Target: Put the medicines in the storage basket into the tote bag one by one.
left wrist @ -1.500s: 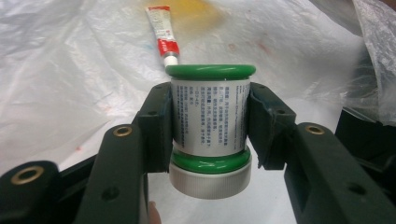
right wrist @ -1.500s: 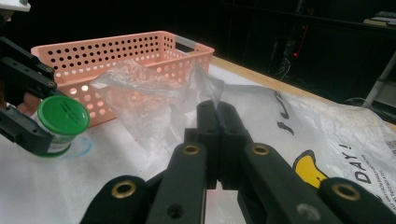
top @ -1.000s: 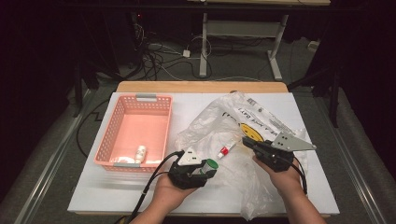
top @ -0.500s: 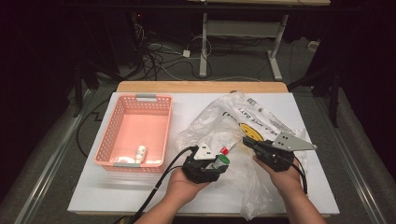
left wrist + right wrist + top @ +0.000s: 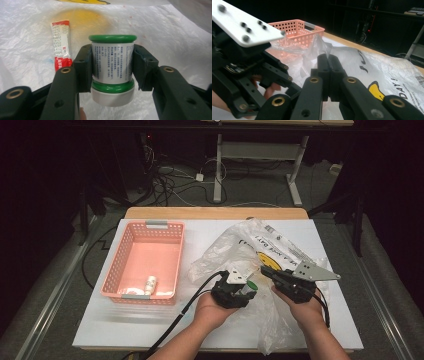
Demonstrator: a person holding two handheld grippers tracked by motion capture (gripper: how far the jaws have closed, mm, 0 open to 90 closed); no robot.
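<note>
- The basket stands on the left part of the surface.
- The plastic bag lies to its right.
- A small bottle lies in the basket.
- A sachet lies on the bag, left of the jar.

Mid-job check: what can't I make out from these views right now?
- Print on the green-capped bottle, left gripper view: too small to read.
- Sachet lower end: behind the left hand-held gripper.
- Item in the pink basket, high view: too small to identify.
- Bag edge, right gripper view: pinched inside the right hand-held gripper.
</note>
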